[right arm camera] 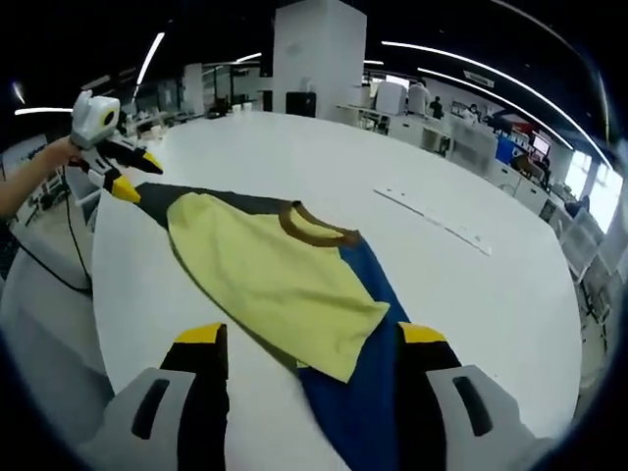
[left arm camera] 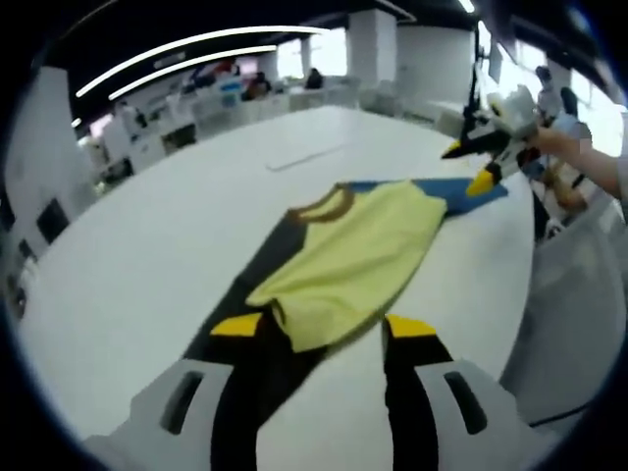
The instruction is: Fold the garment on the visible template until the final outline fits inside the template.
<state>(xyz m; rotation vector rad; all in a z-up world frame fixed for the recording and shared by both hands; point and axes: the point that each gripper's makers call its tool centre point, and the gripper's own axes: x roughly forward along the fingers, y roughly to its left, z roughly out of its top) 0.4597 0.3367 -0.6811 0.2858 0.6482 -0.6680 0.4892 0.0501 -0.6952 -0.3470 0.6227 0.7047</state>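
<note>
A yellow garment (left arm camera: 353, 260) with a brown collar (left arm camera: 329, 204) lies folded on a long dark and blue template (left arm camera: 265, 378) on the white table. My left gripper (left arm camera: 322, 329) is open just short of the garment's near edge, its yellow-tipped jaws wide apart. In the right gripper view the same garment (right arm camera: 275, 275) covers the template (right arm camera: 368, 304), and my right gripper (right arm camera: 312, 339) is open at the opposite end. Each gripper shows in the other's view, hand-held above a template end: the right gripper (left arm camera: 469, 167) and the left gripper (right arm camera: 137, 177), both with jaws spread and empty.
The white table (left arm camera: 147, 255) stretches wide around the template. A thin pale strip (right arm camera: 432, 221) lies on it beyond the collar. The table's edge (left arm camera: 525, 294) runs close by the template's side. A cable (right arm camera: 59, 260) hangs off the edge. Desks and people fill the background.
</note>
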